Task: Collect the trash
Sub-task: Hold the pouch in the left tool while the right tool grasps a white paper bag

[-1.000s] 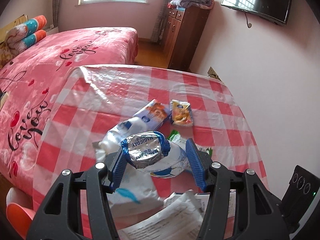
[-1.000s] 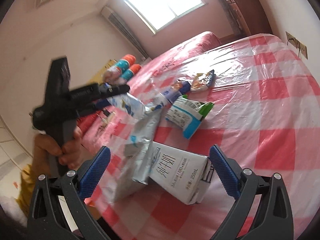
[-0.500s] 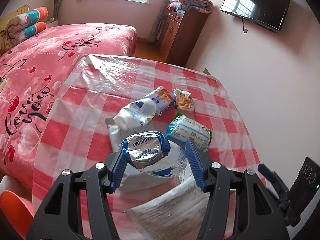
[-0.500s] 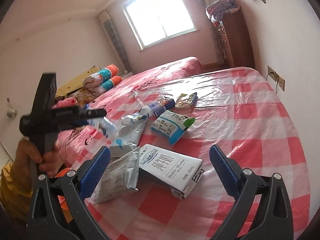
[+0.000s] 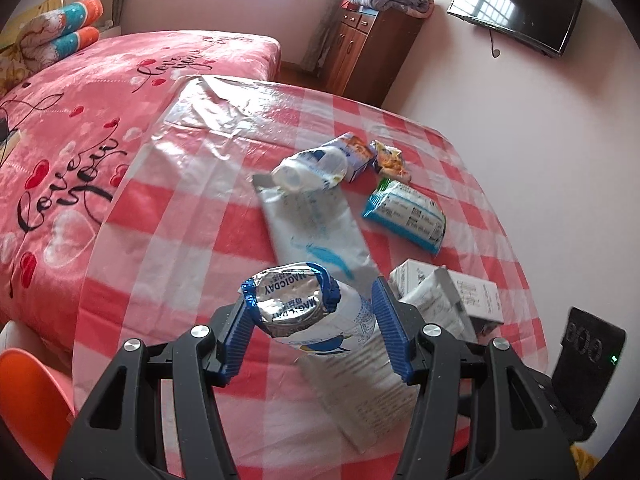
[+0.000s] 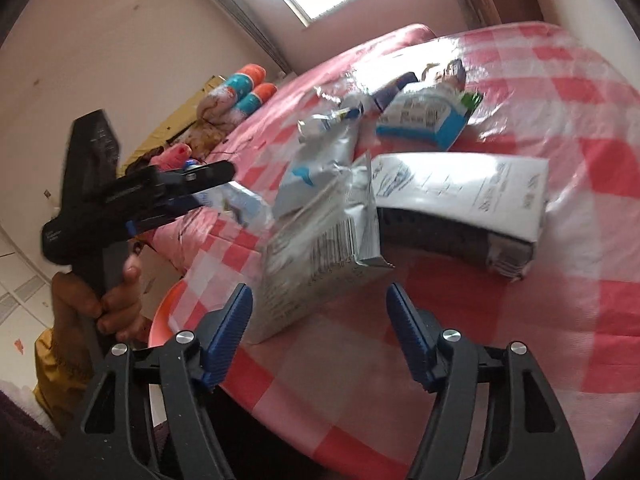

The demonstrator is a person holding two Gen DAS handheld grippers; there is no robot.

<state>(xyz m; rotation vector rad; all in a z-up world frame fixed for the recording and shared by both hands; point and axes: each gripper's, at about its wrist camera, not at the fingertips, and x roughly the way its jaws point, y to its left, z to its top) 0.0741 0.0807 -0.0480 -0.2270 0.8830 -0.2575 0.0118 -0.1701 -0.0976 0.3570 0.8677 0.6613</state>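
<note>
My left gripper (image 5: 312, 314) is shut on a white yoghurt cup (image 5: 320, 320) with a crumpled foil lid, held above the near part of the checked table (image 5: 180, 240). In the right wrist view a hand holds that left gripper (image 6: 192, 188) at the left, off the table's edge. My right gripper (image 6: 319, 295) is low at the near edge and its jaws are closing. The lower end of a silver wrapper (image 6: 320, 256) lies between them, and neither pad visibly presses on it. A white milk carton (image 6: 460, 196) lies just behind it.
Further back lie a long silver pouch (image 5: 316, 224), a crushed plastic bottle (image 5: 308, 168), a blue-and-white packet (image 5: 404, 216) and small snack packets (image 5: 390, 158). An orange plastic rim (image 6: 164, 316) shows below the table's left edge. A bed (image 5: 80, 100) stands to the left.
The right gripper has come down close to the silver wrapper and its jaws have narrowed. The left gripper has drawn back toward the table's near edge with the cup still in it.
</note>
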